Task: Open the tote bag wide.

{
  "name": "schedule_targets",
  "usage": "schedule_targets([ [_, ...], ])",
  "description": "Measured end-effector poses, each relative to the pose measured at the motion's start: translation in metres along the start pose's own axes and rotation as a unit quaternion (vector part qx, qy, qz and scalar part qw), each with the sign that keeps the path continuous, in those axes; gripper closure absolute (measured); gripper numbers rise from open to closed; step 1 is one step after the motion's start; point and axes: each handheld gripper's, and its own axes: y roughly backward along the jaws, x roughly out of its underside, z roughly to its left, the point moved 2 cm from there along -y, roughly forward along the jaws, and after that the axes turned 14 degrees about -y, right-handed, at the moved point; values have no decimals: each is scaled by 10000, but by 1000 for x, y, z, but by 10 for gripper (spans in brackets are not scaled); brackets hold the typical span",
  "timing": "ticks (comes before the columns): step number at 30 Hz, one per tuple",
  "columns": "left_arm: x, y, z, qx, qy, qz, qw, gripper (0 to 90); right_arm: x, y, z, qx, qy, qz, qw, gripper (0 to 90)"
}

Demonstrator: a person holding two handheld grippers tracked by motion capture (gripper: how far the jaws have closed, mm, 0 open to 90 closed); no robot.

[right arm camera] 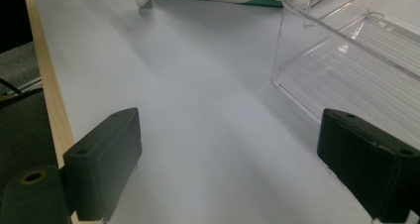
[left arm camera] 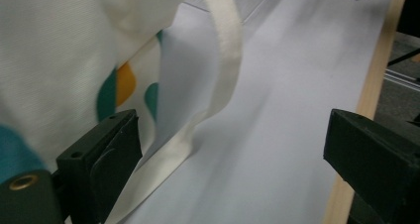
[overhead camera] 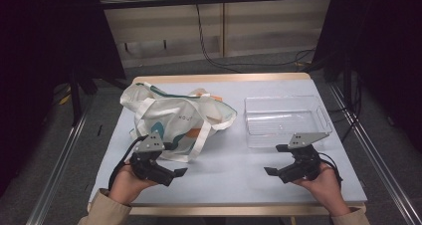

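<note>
Left tongs (overhead camera: 174,161) agape by tote bag (overhead camera: 169,118), clear tray (overhead camera: 283,118)

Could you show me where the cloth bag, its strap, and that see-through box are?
tote bag (overhead camera: 171,118), high view, on its printed side.
bag strap (left arm camera: 225,60), left gripper view, on the middle of the band.
clear plastic tray (overhead camera: 283,119), high view, on its bare floor.

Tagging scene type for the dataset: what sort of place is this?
Probably a lab data-collection station, not a home: a bare work table fenced by dark curtains, loose cables on the floor, and just a tote bag and clear bin.
</note>
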Motion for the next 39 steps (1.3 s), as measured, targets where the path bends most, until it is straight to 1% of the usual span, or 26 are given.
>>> schedule_targets([
  [1,0,0,0,0,0,0,10000,84,-1,-2,2,-15,61,64,10000,105],
  [2,2,2,2,-34,48,24,10000,84,-1,-2,2,-15,61,64,10000,105],
  [4,4,5,6,-84,54,40,9999,85,-3,-5,6,-20,159,78,9998,110],
  [6,7,7,9,-142,107,53,9998,85,-5,-7,10,-93,202,100,9997,113],
  [7,8,9,12,-197,106,144,9996,85,-7,-9,12,-129,233,93,9996,119],
  [9,9,10,13,-203,138,116,9996,85,-8,-10,13,-142,223,110,9996,119],
  [10,9,10,13,-200,145,119,9996,85,-9,-11,15,-196,218,115,9995,121],
  [12,10,13,16,-269,120,189,9994,85,-11,-13,16,-230,241,112,9994,124],
  [14,11,16,19,-344,132,238,9990,85,-15,-16,19,-222,337,170,9990,126],
  [16,12,21,23,-431,183,251,9986,85,-19,-18,20,-291,345,169,9988,126],
  [17,13,21,23,-447,263,243,9984,88,-22,-19,21,-361,333,162,9987,128],
  [18,13,21,23,-447,263,243,9984,90,-22,-19,21,-361,333,162,9987,128],
  [20,15,23,27,-531,279,276,9978,91,-26,-22,22,-387,344,181,9985,130],
  [21,16,24,28,-541,302,308,9976,93,-30,-26,23,-432,402,233,9980,131],
  [22,17,25,29,-572,271,342,9974,93,-30,-26,23,-432,402,233,9980,131],
  [23,17,26,29,-602,311,364,9970,95,-33,-27,24,-435,422,238,9979,136],
  [24,18,27,31,-613,304,341,9971,95,-37,-29,26,-493,490,280,9972,153],
  [26,18,28,31,-576,310,368,9972,96,-39,-30,26,-493,501,310,9970,155],
  [28,17,31,32,-605,280,423,9969,96,-42,-32,27,-519,496,369,9967,154],
  [29,17,31,33,-581,310,409,9970,97,-45,-34,27,-525,512,405,9965,154],
  [31,16,35,35,-607,295,390,9970,96,-49,-36,28,-528,548,392,9963,157],
  [32,15,37,36,-605,300,397,9969,97,-53,-38,31,-569,505,367,9964,163],
  [33,14,38,37,-640,365,391,9965,97,-53,-38,31,-569,505,367,9964,163],
  [34,14,39,39,-630,301,397,9968,97,-55,-39,32,-575,538,327,9964,162],
  [35,13,43,44,-649,308,456,9964,98,-58,-40,33,-592,539,283,9964,161],
  [39,9,46,49,-658,316,453,9963,109,-68,-44,37,-621,511,166,9966,163],
])
